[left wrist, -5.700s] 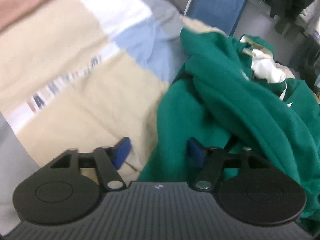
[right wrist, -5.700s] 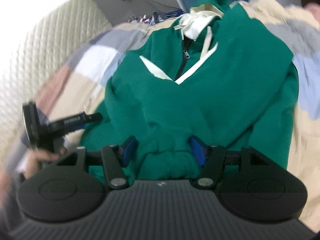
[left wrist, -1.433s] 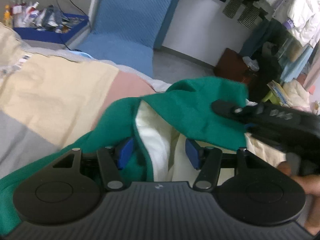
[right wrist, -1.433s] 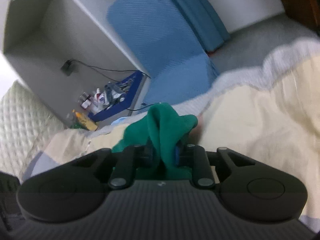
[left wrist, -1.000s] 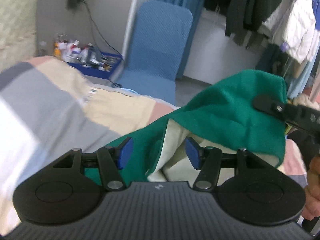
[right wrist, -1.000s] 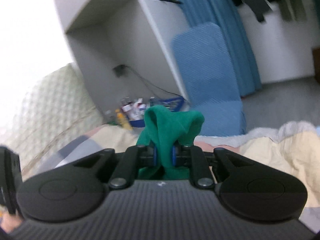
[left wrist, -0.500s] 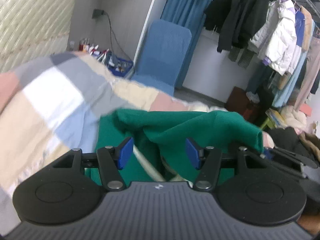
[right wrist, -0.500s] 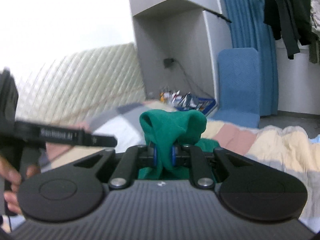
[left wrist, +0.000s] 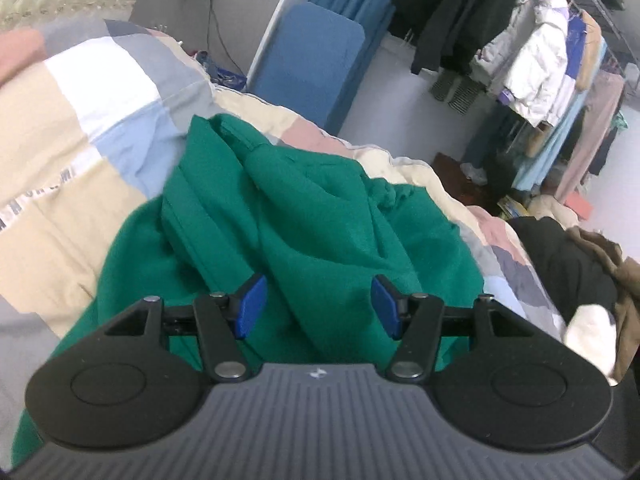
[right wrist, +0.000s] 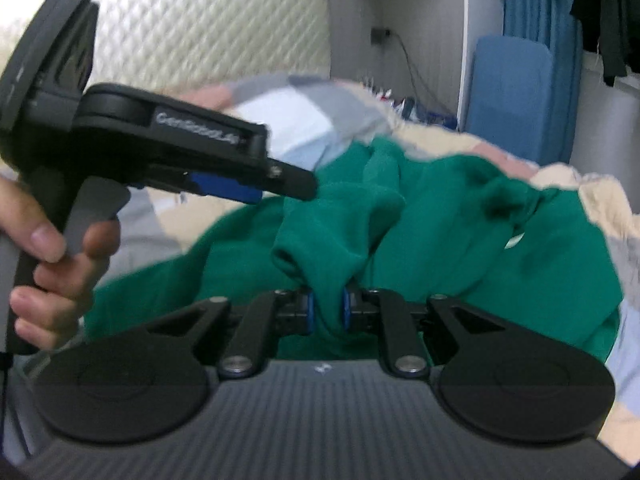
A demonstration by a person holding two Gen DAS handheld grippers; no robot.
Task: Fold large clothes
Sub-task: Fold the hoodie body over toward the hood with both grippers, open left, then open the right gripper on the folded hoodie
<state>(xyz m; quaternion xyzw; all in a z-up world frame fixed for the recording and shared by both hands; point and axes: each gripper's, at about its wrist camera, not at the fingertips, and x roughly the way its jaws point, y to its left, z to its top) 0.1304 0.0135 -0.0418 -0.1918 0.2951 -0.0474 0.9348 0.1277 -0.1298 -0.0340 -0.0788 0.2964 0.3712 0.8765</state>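
A large green hoodie (left wrist: 312, 216) lies bunched on a bed with a patchwork quilt (left wrist: 80, 92). My left gripper (left wrist: 318, 306) is open just above the hoodie, with green cloth between and below its blue pads, not pinched. My right gripper (right wrist: 327, 310) is shut on a bunched fold of the green hoodie (right wrist: 460, 220). In the right wrist view the left gripper (right wrist: 280, 184) shows from the side at upper left, held by a hand, its tips over the hoodie.
A blue chair (left wrist: 316, 60) stands past the bed's far edge. A rack of hanging clothes (left wrist: 540, 60) fills the right. A dark jacket and brown garment (left wrist: 572, 264) lie on the bed to the right. A quilted headboard (right wrist: 208, 28) is at left.
The hoodie has come down from being held up and now lies bunched on the quilt. My left gripper stays open above it. My right gripper keeps its hold and has lowered.
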